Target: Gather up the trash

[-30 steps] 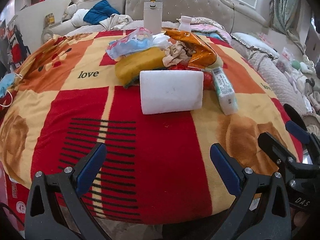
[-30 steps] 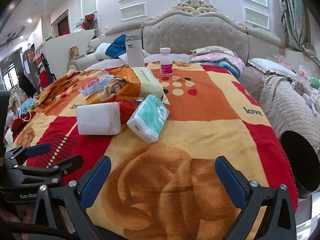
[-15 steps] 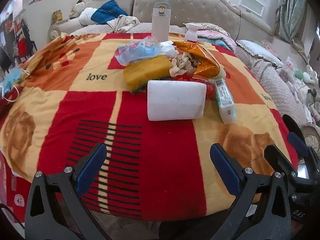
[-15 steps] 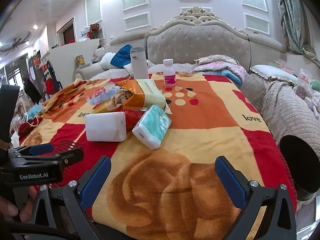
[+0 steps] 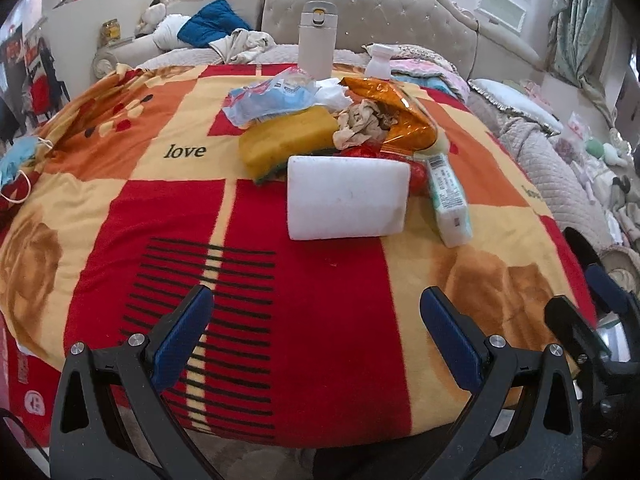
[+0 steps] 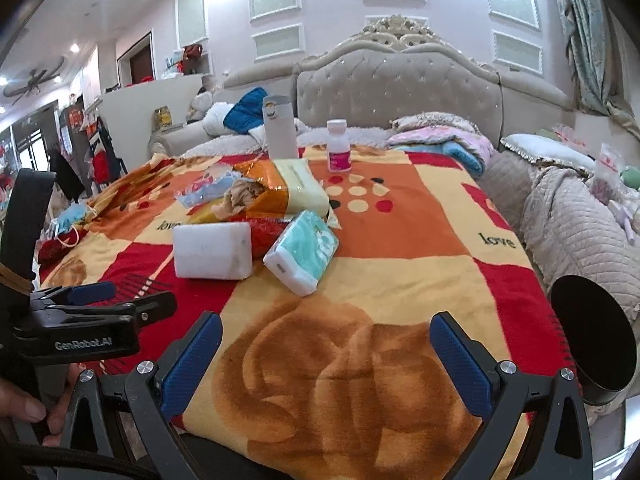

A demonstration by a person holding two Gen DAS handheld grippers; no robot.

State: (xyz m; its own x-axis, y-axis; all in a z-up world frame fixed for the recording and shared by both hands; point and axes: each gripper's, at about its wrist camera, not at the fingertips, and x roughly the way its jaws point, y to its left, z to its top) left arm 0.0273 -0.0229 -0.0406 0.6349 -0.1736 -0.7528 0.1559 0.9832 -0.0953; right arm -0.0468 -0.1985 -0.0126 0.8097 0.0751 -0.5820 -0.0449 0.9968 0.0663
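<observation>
A pile of litter lies mid-table on a red, orange and yellow blanket (image 5: 320,320): a white sponge block (image 5: 347,197), a yellow sponge (image 5: 288,144), a crumpled tissue (image 5: 362,122) in an orange foil bag (image 5: 400,116), a blue-white plastic wrapper (image 5: 268,98) and a teal tissue pack (image 6: 304,254). A black bin (image 6: 594,344) stands off the table's right edge. My left gripper (image 5: 316,320) is open and empty, short of the white block. My right gripper (image 6: 326,348) is open and empty near the front edge.
A tall beige flask (image 6: 280,132) and a small white bottle with a pink label (image 6: 338,152) stand at the table's far side. A blue face mask (image 6: 70,216) lies at the left edge. A sofa with cushions and clothes lies behind and to the right.
Both grippers have pulled back and risen a little, so the pile looks smaller and farther. Jaws stay open; nothing on the table has moved.
</observation>
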